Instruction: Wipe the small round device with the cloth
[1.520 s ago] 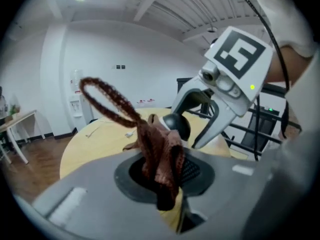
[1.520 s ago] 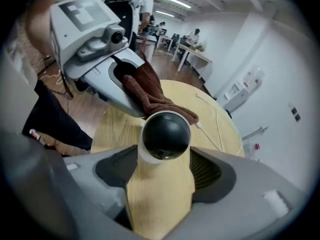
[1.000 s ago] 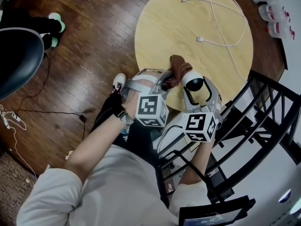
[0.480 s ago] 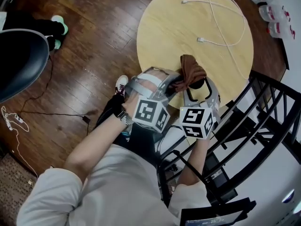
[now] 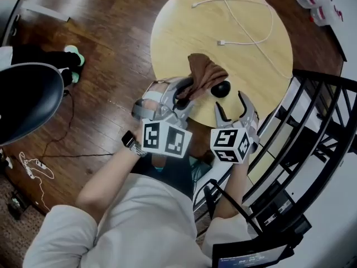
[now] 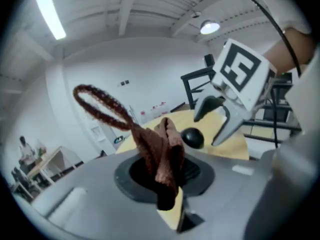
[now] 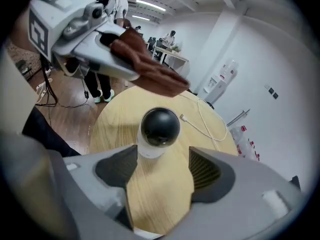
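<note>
1. The cloth (image 5: 203,74) is clamped in the left gripper (image 5: 187,92).
2. The right gripper (image 5: 230,102) is held open, empty.
3. The small round device (image 5: 222,88) is stood at the near edge of the table (image 5: 184,32), just beyond those jaws.

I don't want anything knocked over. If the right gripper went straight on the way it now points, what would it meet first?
Most likely the small round device, standing just ahead of the open fingers of the right gripper; the exact depth is unclear.
</note>
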`<state>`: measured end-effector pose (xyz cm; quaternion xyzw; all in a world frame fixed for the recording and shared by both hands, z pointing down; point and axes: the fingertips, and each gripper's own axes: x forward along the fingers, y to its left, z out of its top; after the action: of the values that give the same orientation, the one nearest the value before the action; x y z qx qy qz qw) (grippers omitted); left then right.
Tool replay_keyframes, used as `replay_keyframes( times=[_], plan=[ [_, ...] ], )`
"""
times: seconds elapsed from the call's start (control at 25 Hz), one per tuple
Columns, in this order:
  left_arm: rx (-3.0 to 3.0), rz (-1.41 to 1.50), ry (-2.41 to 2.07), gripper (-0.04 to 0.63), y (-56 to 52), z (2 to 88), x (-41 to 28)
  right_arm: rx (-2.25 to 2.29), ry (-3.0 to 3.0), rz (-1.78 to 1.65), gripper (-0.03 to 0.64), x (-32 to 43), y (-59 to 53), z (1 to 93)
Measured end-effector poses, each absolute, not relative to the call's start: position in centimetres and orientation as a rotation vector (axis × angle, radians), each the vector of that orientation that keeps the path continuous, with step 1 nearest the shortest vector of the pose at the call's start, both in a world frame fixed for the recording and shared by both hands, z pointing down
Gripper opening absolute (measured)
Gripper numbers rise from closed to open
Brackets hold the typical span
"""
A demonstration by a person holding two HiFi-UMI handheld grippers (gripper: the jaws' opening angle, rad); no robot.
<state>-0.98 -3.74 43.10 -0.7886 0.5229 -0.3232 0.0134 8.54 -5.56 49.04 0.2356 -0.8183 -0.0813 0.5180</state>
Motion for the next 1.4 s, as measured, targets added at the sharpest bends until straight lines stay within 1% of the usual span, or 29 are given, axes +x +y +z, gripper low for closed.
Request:
replay_keyframes(
  times=[0.08,0.2,0.28,0.48,0.6,0.76,0.96,1.04,1.12,1.24,1.4],
  plan=[
    [-2.412,-1.102,1.476,0.074,-5.0,42.3,0.9,0.597,-1.972,-0.175,0.322,8.8,-5.3,48.9],
    [-2.329,-1.364,1.177,0.074,-4.7,45.3,4.1,0.625,-1.978,-0.141,0.322,9.6,-4.7,48.5],
    [-2.24,-1.446,1.106,0.074,-4.0,46.2,4.9,0.64,-1.984,-0.113,0.322,10.2,-4.1,48.5],
    [-2.19,-1.456,0.998,0.074,-1.9,46.7,6.8,0.663,-1.98,-0.079,0.322,11.7,-3.3,49.1],
    [-2.183,-1.494,0.918,0.074,-0.2,47.3,6.0,0.677,-1.986,-0.075,0.322,11.7,-2.9,49.5],
    [-2.189,-1.418,1.0,0.074,-0.4,44.0,4.2,0.673,-2.022,-0.053,0.322,11.0,-2.6,49.7],
    [-2.097,-1.334,1.15,0.074,-4.4,38.9,2.6,0.728,-2.106,-0.027,0.322,9.5,-3.3,50.5],
    [-2.046,-1.376,1.103,0.074,-6.1,39.1,3.6,0.743,-2.161,-0.035,0.322,8.5,-3.7,50.8],
    [-2.022,-1.488,0.999,0.074,-7.1,41.0,4.6,0.74,-2.236,0.011,0.322,7.3,-4.1,50.9],
    [-1.989,-1.662,0.8,0.075,-7.2,44.4,5.8,0.744,-2.339,0.144,0.325,5.7,-4.7,51.0],
    [-2.001,-1.767,0.724,0.074,-6.5,46.0,6.4,0.713,-2.432,0.212,0.328,4.3,-5.3,52.0]
  ],
)
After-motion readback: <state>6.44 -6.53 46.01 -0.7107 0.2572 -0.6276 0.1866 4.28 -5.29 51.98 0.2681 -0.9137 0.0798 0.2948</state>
